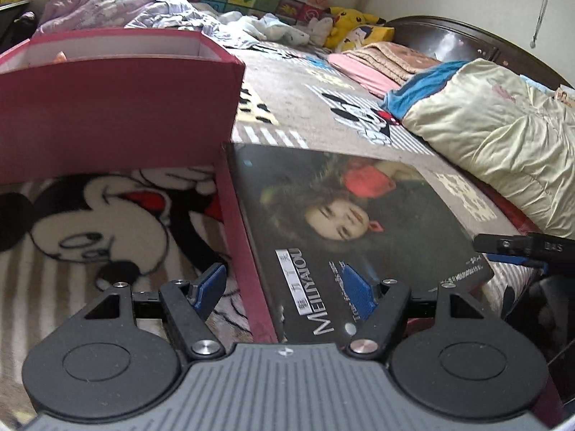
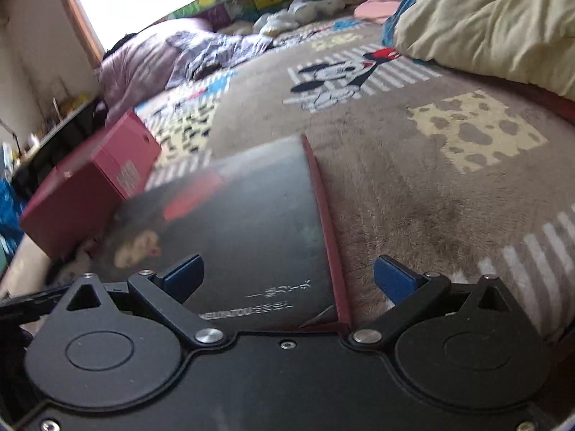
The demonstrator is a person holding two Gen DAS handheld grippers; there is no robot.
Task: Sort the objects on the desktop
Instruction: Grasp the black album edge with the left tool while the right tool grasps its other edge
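- Right now I hold both grippers with jaws spread wide and nothing between the pads; the left gripper (image 1: 284,291) straddles the near-left edge of the album (image 1: 352,230), the right gripper (image 2: 289,274) straddles its red-trimmed right edge.
- The album, a flat dark-covered book with a red border, lies on the blanket (image 1: 298,107), its far-left corner just beside the box (image 1: 118,107); I judge the box to be where it should go.
- Risk one: the album lies flat on soft fleece, so if I close on an edge, the lower finger may dig into the blanket and pinch fabric with the cover, dragging the bedding along.
- Risk two: the cover looks glossy. A shallow grip at one edge could let it slip or swing down once lifted.
- Risk three: if the two grippers close at different heights or pull at different times, the album may twist, or the cover may open and flap.
- Risk four: the box stands light on a yielding surface, close to the album's corner. Sliding the album forward could shove or tip it.
- Risk five: the right view is blurred, so my aim on that edge is uncertain; I may close on air or only on the red trim.
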